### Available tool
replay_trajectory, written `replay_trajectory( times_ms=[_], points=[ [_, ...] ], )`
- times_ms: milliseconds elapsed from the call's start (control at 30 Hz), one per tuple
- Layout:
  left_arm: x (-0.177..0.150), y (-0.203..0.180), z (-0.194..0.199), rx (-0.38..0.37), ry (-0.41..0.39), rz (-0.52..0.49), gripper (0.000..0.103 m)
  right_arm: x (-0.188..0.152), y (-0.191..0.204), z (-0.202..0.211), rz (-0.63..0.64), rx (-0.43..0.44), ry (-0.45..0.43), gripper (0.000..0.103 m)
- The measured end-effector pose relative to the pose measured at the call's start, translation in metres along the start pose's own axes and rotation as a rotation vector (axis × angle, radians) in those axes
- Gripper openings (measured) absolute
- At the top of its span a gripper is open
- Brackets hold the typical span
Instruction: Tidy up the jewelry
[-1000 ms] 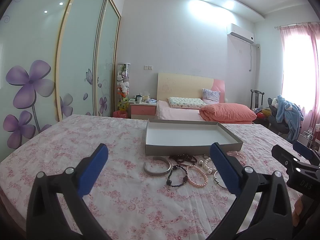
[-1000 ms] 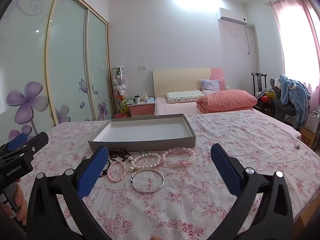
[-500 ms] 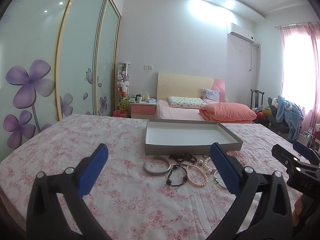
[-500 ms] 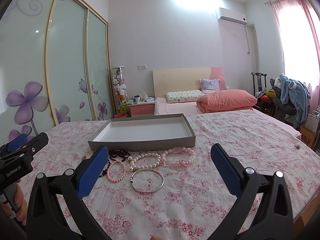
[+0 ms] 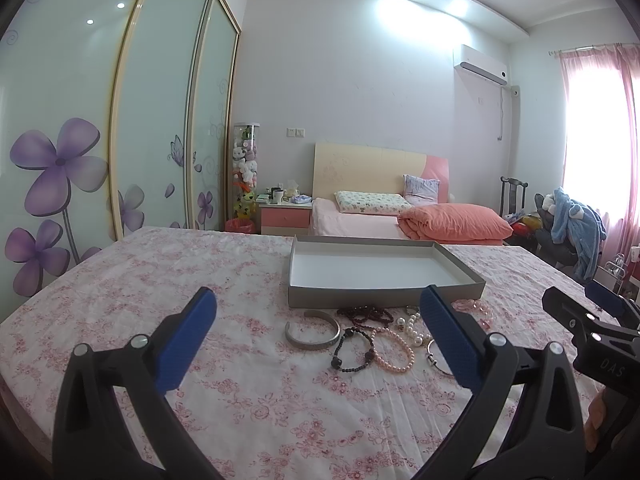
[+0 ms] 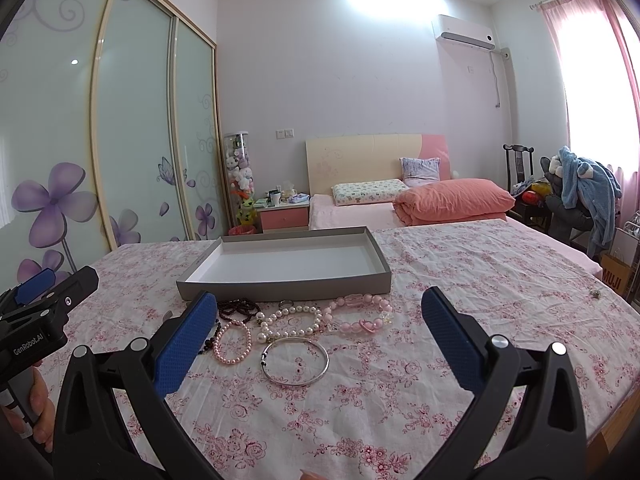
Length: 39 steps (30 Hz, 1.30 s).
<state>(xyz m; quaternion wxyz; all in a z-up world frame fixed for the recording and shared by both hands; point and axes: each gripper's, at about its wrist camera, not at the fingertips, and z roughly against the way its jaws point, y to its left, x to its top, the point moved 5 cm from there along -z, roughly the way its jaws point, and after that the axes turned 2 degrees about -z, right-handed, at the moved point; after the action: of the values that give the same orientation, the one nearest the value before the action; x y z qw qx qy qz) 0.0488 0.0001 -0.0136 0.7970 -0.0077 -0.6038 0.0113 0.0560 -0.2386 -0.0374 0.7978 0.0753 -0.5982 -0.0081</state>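
An empty grey tray [image 5: 384, 295] [image 6: 284, 288] with a white floor lies on the floral cloth. In front of it sits a cluster of jewelry: a wide silver cuff [image 5: 313, 336], a dark bead bracelet [image 5: 354, 349], a pink pearl bracelet [image 5: 394, 350] [image 6: 232, 340], a white pearl strand [image 6: 290, 320], a chunky pink bead bracelet [image 6: 358, 314], a thin silver bangle [image 6: 295, 361] and dark red beads [image 6: 238, 307]. My left gripper [image 5: 316, 340] and right gripper [image 6: 318, 340] both hover open, short of the pile, holding nothing.
The floral-covered table [image 6: 460, 280] stretches wide around the pile. A small metal item [image 6: 595, 293] lies near its right edge. Behind are a bed [image 5: 400, 216] with an orange quilt, a nightstand [image 5: 285, 216], sliding wardrobe doors [image 5: 100, 140] and a chair with blue clothes [image 6: 584, 196].
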Motion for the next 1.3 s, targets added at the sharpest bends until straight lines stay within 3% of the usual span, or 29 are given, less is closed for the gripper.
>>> replay_trajectory(
  times_ms=[1300],
  points=[
    [-0.012,0.0,0.0,0.004,0.012,0.001,0.099,-0.004,-0.003,0.001,0.001,-0.001,0.015,0.101]
  ],
)
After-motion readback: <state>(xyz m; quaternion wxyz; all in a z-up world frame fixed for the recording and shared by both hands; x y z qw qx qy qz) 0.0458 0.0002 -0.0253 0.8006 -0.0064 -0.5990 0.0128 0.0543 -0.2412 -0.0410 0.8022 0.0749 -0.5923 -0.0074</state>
